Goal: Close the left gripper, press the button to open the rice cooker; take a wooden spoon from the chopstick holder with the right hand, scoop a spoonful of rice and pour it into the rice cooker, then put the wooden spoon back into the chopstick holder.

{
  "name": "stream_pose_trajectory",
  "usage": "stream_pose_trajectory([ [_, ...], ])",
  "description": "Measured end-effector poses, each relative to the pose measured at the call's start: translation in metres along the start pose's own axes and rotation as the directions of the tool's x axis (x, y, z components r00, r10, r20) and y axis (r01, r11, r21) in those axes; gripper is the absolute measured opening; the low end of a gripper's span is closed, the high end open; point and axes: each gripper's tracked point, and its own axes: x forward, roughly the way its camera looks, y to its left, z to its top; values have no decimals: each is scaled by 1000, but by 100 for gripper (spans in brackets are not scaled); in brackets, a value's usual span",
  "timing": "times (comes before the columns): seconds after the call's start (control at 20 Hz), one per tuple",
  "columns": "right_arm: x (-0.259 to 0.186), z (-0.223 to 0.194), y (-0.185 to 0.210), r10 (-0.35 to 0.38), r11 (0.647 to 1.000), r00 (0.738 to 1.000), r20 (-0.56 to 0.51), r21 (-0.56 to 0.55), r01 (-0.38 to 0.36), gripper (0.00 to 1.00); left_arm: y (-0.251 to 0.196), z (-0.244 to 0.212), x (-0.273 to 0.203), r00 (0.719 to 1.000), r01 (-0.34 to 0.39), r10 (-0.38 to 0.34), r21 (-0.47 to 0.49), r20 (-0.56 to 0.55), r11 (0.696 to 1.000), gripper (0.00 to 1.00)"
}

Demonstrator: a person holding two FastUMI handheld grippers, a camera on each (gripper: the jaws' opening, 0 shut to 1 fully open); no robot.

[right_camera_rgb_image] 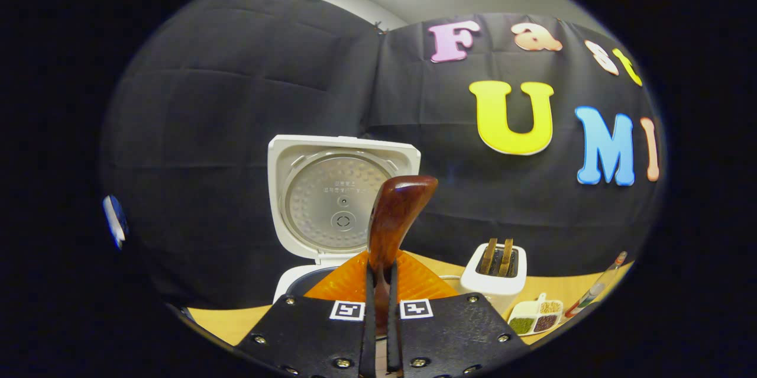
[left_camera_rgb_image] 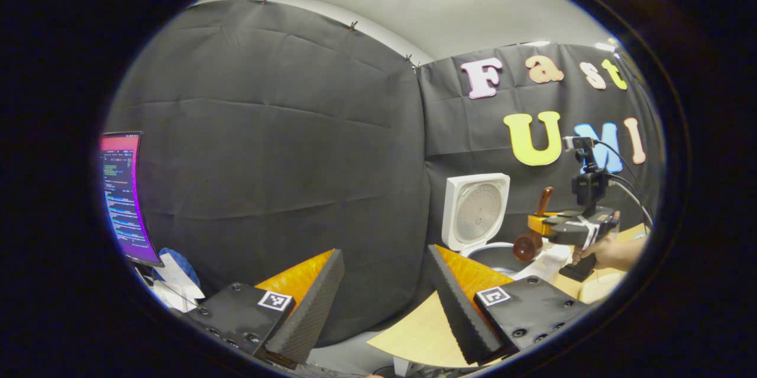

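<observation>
The wooden spoon [right_camera_rgb_image: 395, 221] bowl is hidden below the jaws.

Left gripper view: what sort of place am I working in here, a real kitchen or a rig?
Most likely a staged recording booth, not a kitchen: black cloth pinned up as walls, a computer monitor at the side, and kitchen props, an open rice cooker and a chopstick holder, on a wooden table.

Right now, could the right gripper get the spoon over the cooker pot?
Probably yes. The right gripper is shut on the spoon, the lid stands open, and in the left gripper view the spoon's bowl hangs beside the pot with nothing between.
</observation>
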Motion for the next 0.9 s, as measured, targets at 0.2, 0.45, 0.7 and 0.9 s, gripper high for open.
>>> stream_pose_trajectory([
  [0.2, -12, 30, -8, 22, 974, 1000, -10, 227, -19, 8, -7, 10, -2, 999, 22, -21, -26, 28, 999, 98],
  [0.45, -42, 65, -29, 7, 957, 1000, 22, 291, -13, 7, -22, 24, 4, 997, 51, -49, -41, 59, 998, 91],
  [0.7, -83, 91, -65, -40, 951, 998, 52, 310, 22, 7, -50, 40, 10, 993, 87, -82, -56, 89, 995, 99],
  [0.9, -117, 96, -108, -88, 936, 994, 60, 346, 62, 7, -82, 57, 5, 986, 129, -122, -56, 114, 990, 97],
])
